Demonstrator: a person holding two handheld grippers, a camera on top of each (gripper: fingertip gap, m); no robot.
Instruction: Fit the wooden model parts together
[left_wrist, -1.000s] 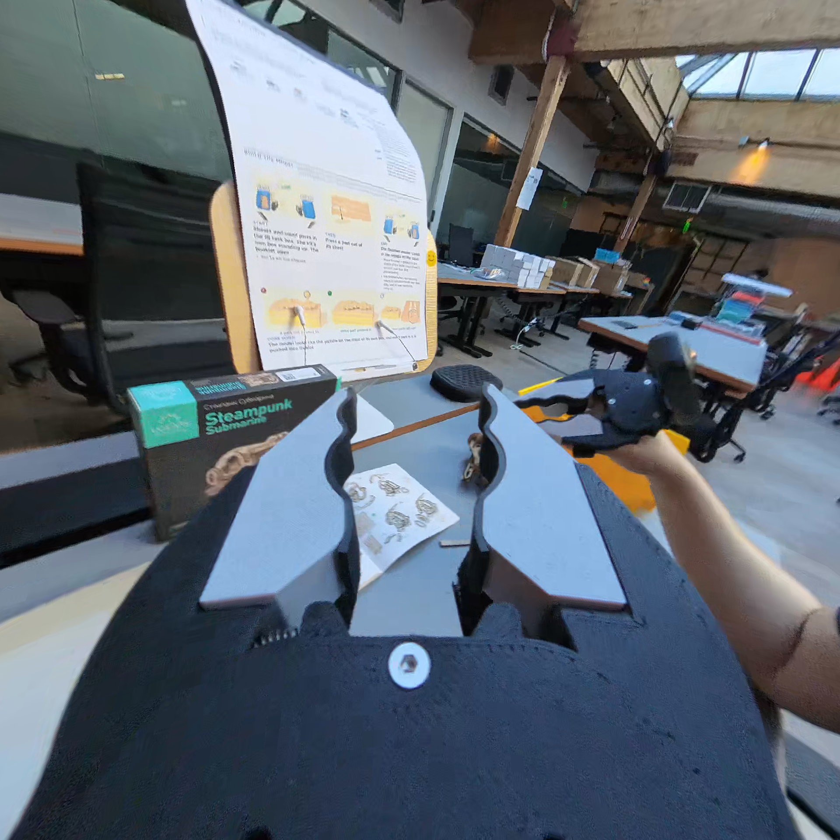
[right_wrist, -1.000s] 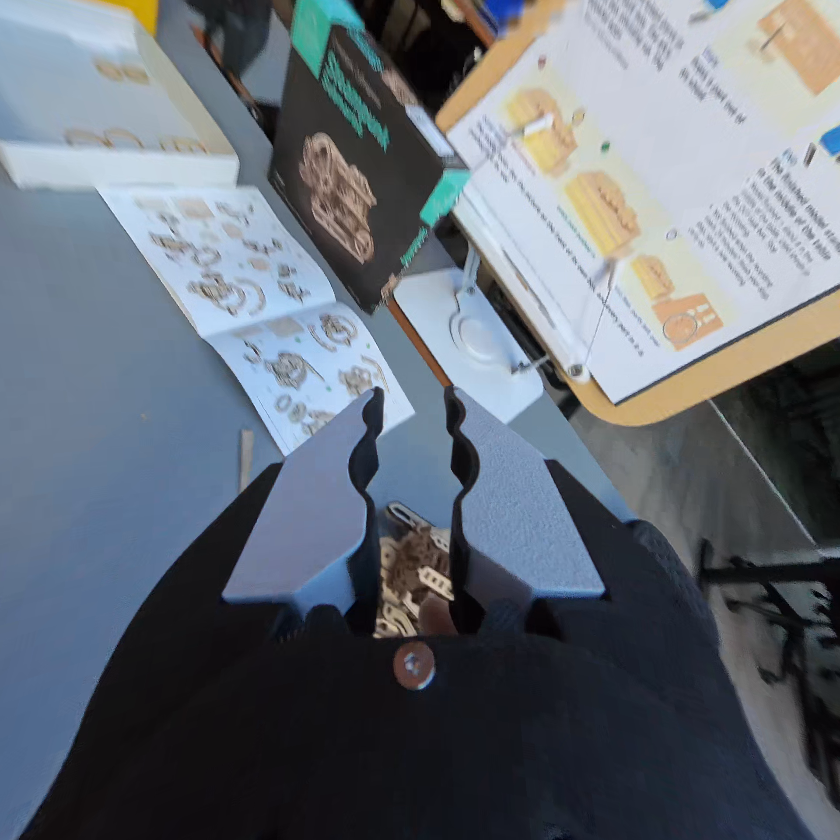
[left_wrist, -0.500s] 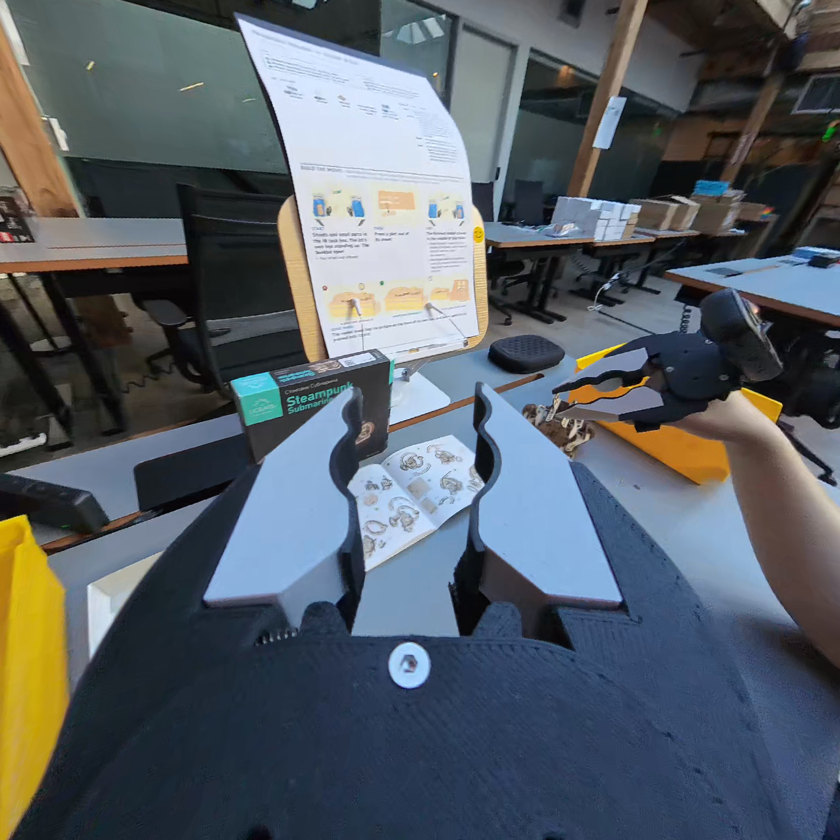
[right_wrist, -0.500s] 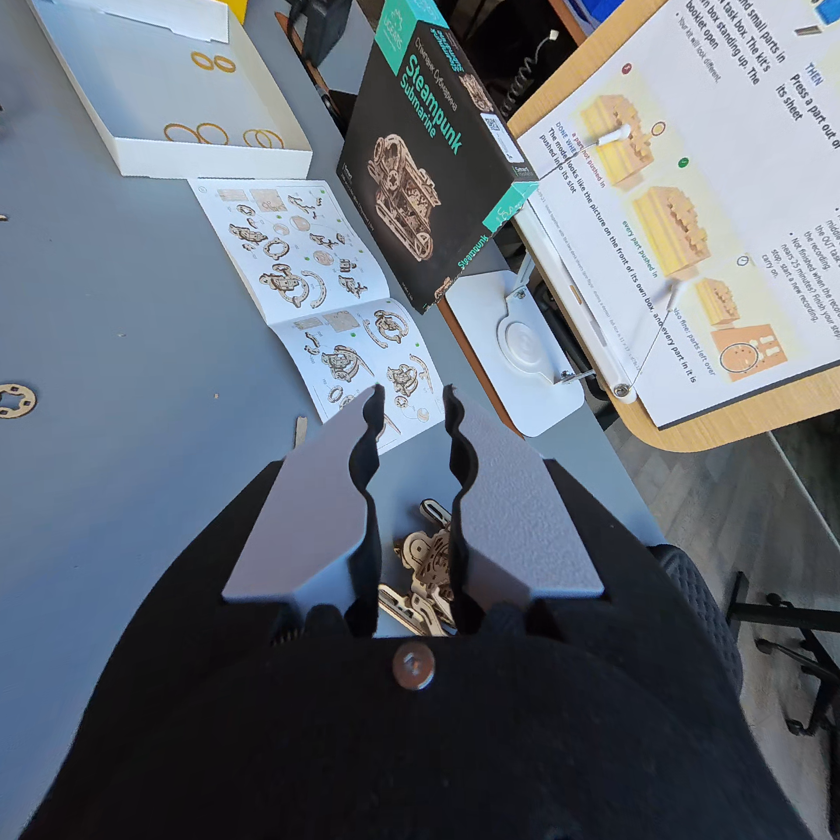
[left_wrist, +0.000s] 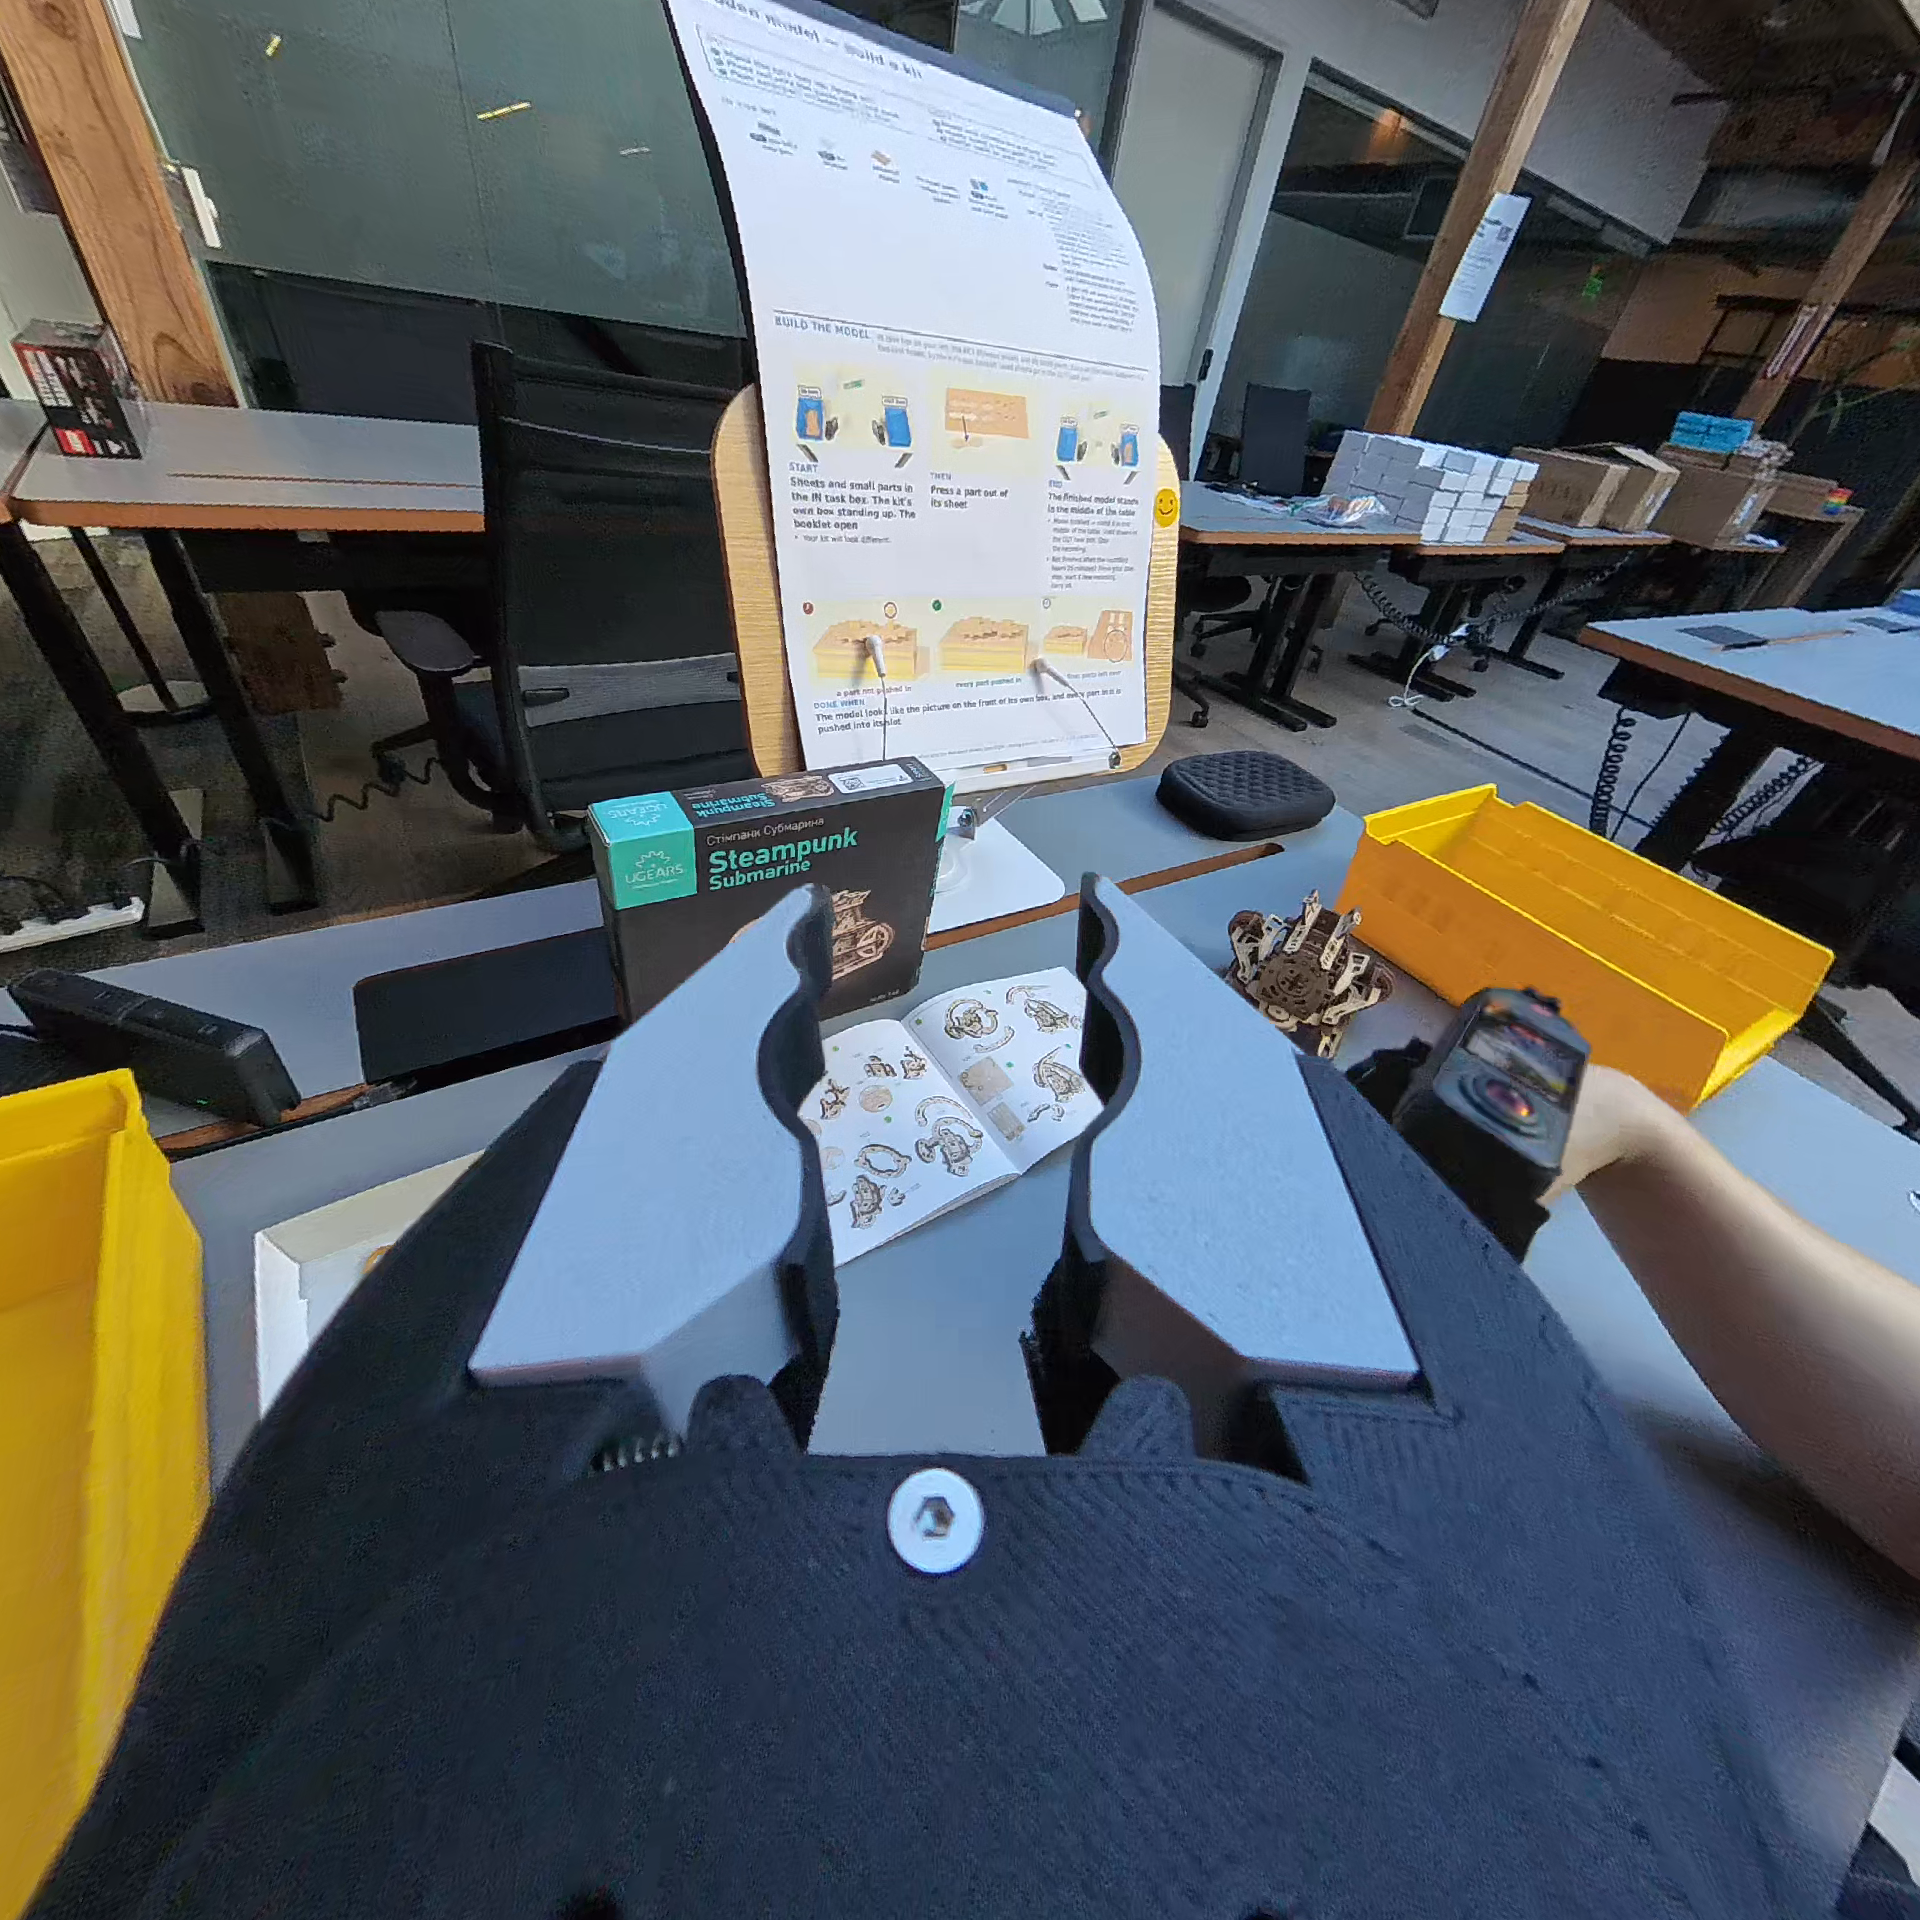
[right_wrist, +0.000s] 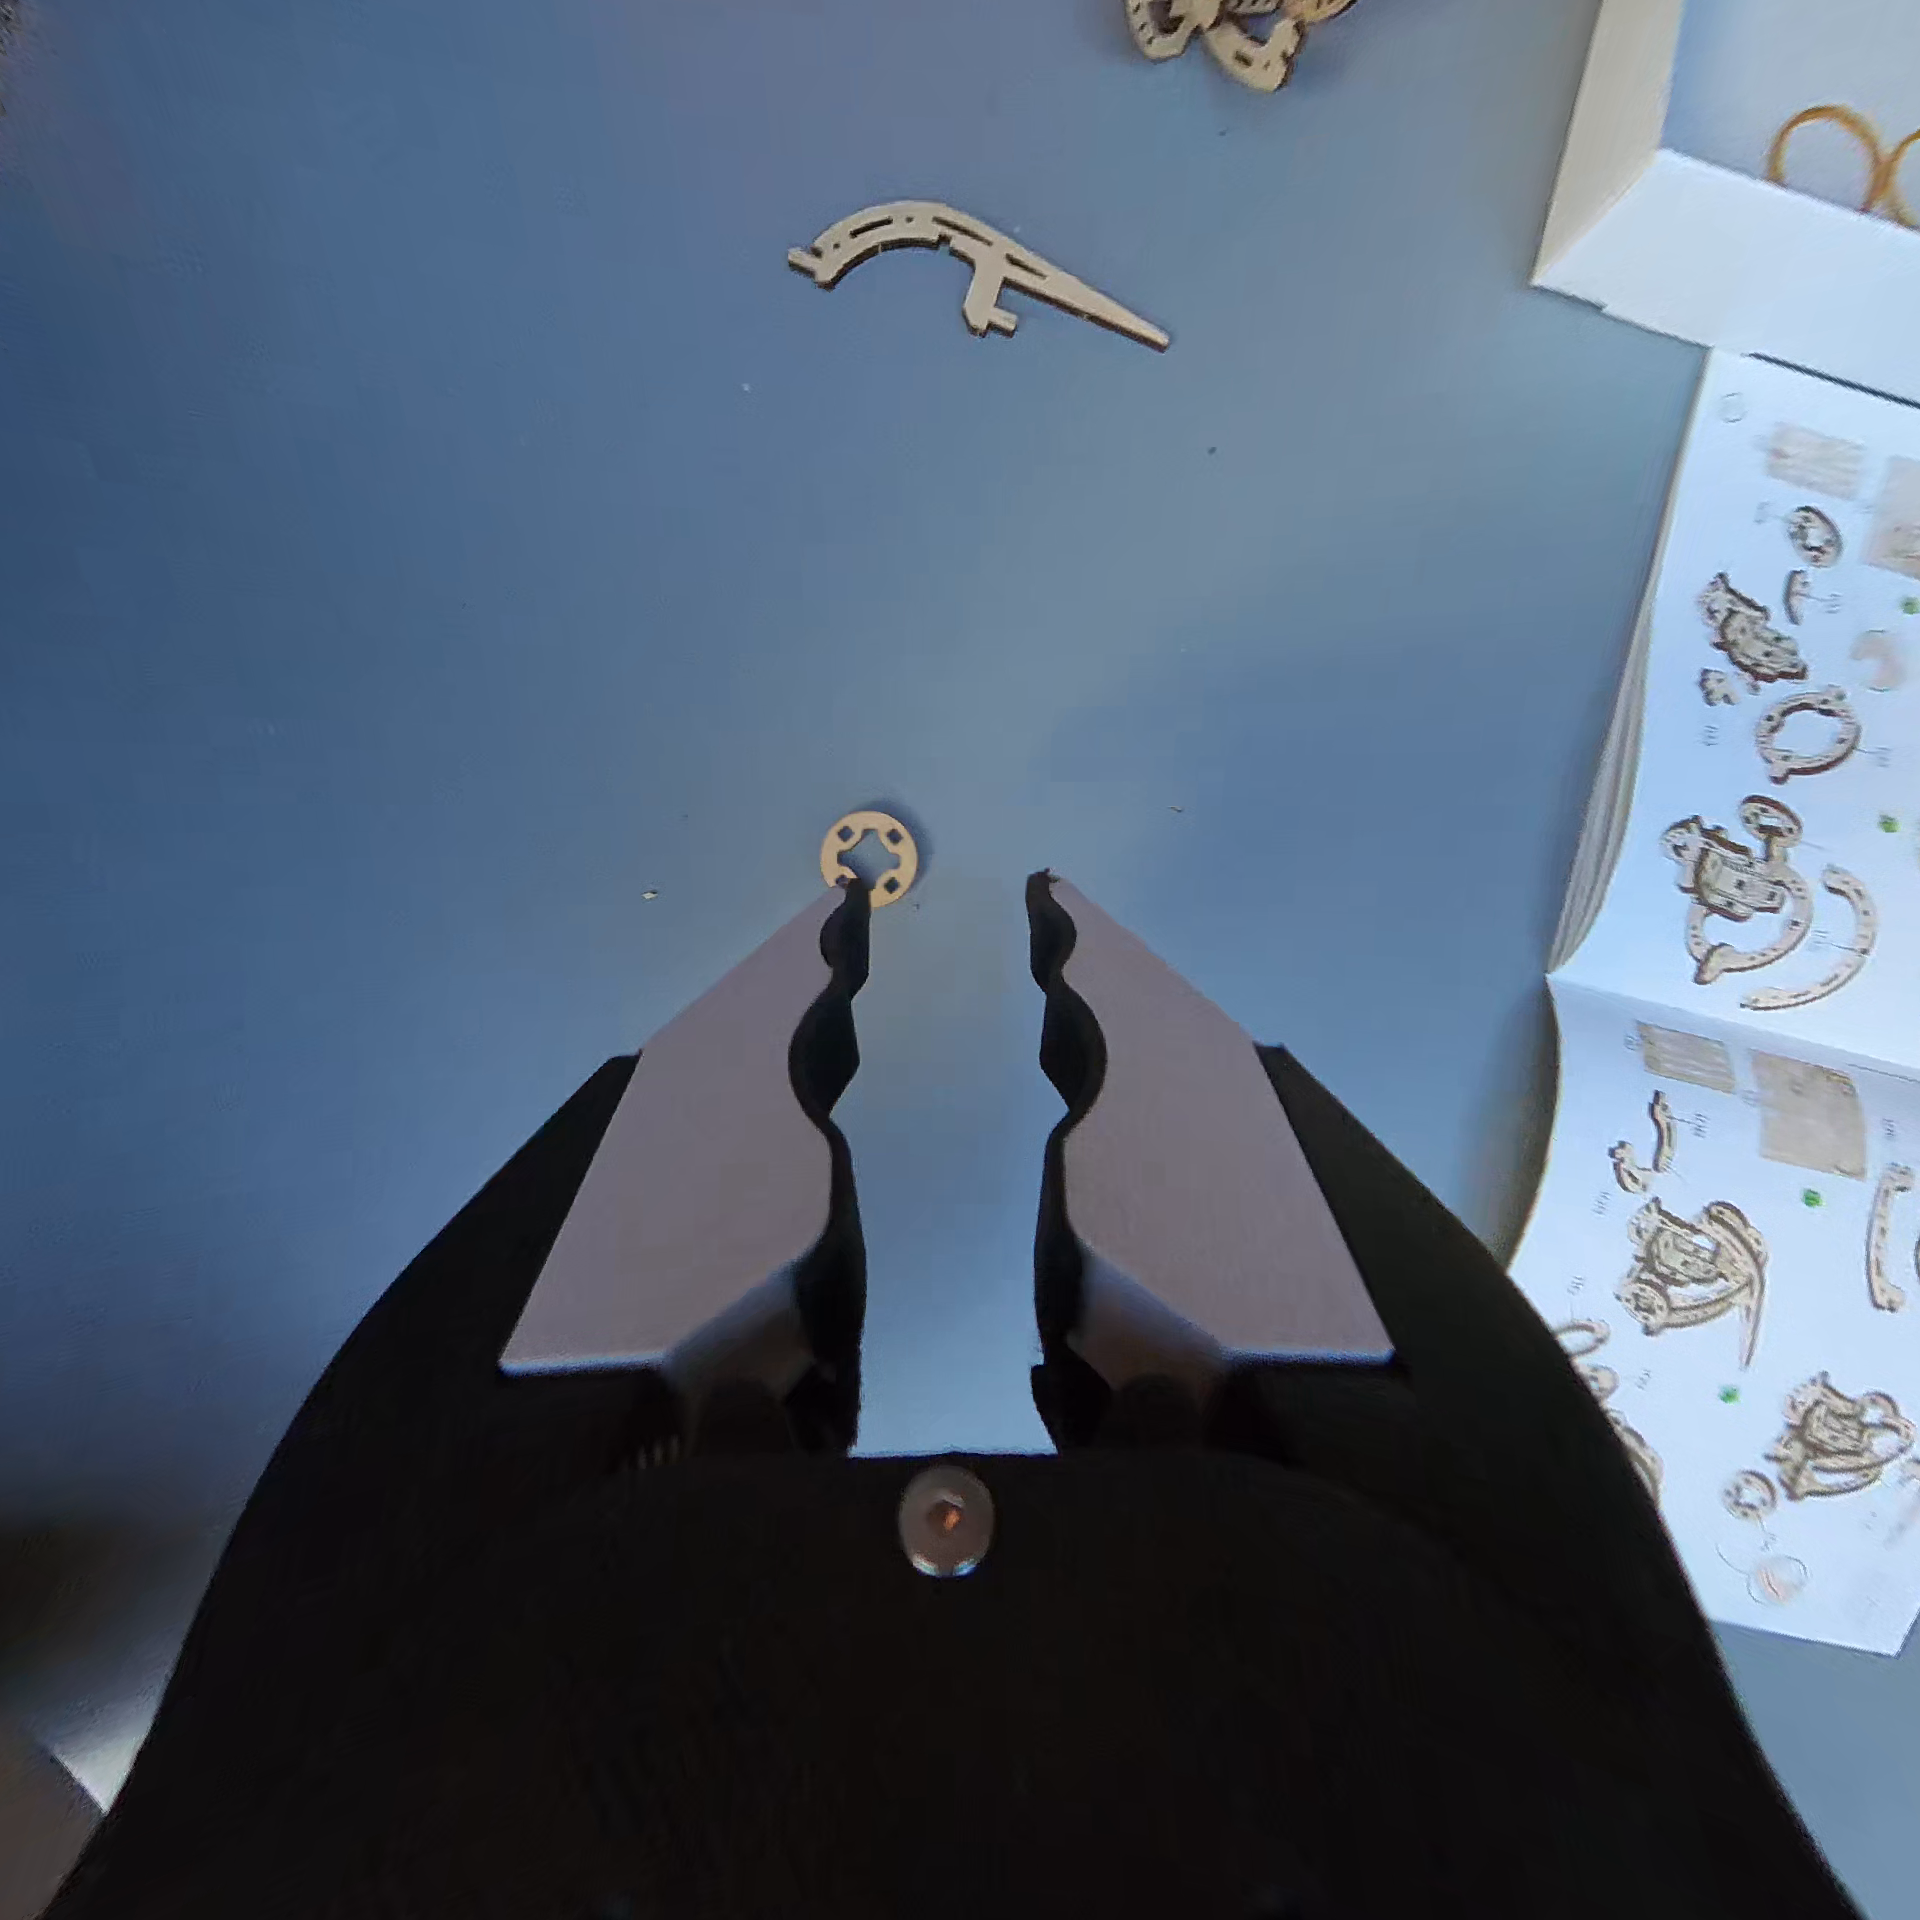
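In the left wrist view, my left gripper is open and empty above the grey table. A partly built wooden model stands on the table to its far right. The right gripper's body shows beyond it, held by a hand. In the right wrist view, my right gripper is open and empty, pointing down at the table. A small round wooden ring part lies flat at its left fingertip. A long curved wooden part lies farther ahead. Another wooden piece shows at the top edge.
An open instruction booklet lies on the table, also in the right wrist view. The black kit box stands behind it, before a sheet on a stand. Yellow bins sit right and left. A white box holds rubber bands. Across from one pair of fingers to the other is roughly 30 cm. My left tips are about 30 cm from the wooden piece, my right tips only 20 cm.
My right gripper has swung away from the model and the stand, down over the loose parts, and its jaws stand wider. My left gripper has drawn back and stays open.
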